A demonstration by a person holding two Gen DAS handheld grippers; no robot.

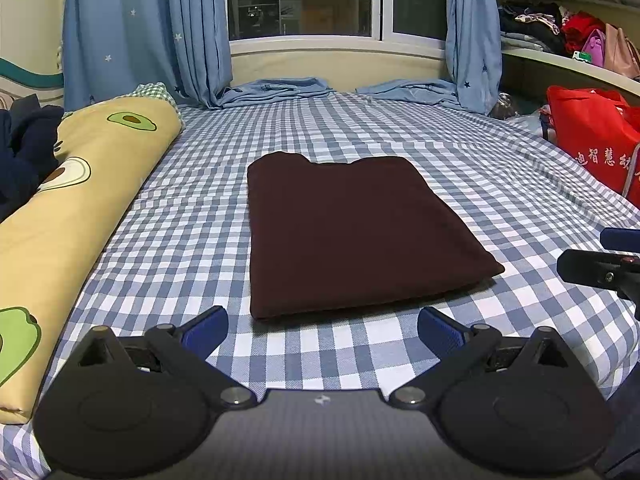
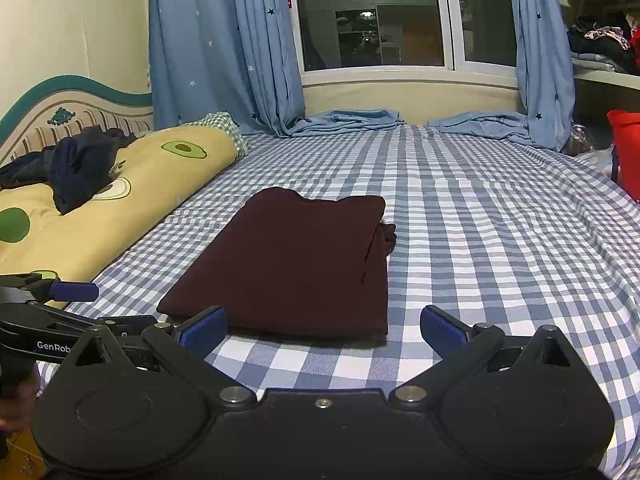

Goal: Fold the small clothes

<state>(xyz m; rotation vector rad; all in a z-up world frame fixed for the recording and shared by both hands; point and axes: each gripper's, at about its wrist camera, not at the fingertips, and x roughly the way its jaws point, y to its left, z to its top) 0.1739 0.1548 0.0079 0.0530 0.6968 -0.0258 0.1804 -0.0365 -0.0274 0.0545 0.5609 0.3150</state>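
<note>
Left gripper point(image 1: 322, 330): jaws spread wide, nothing between them, hanging just above the sheet point(image 1: 192, 240). Right gripper point(image 2: 323, 330): likewise released and empty, at the same height.

Garment point(image 1: 352, 232), dark maroon, lies at 12 o'clock from both grippers, near hem just beyond the fingertips, not touching them. In the left view it reads as a neat rectangle, already folded lengthwise. In the right view a bit of fabric bulges out at its far right edge, at 1 o'clock.

Judgement: mid-fold, between grasps; the final cross fold is probably still due.

Next move calls for: each gripper taking one near corner, pinching all layers, and carrying the hem toward 12 o'clock evenly.

Pillow point(image 1: 80, 200) at 10 o'clock, dark clothes point(image 2: 80, 168) heaped on it; red bag point(image 1: 592, 140) at 2 o'clock.
</note>
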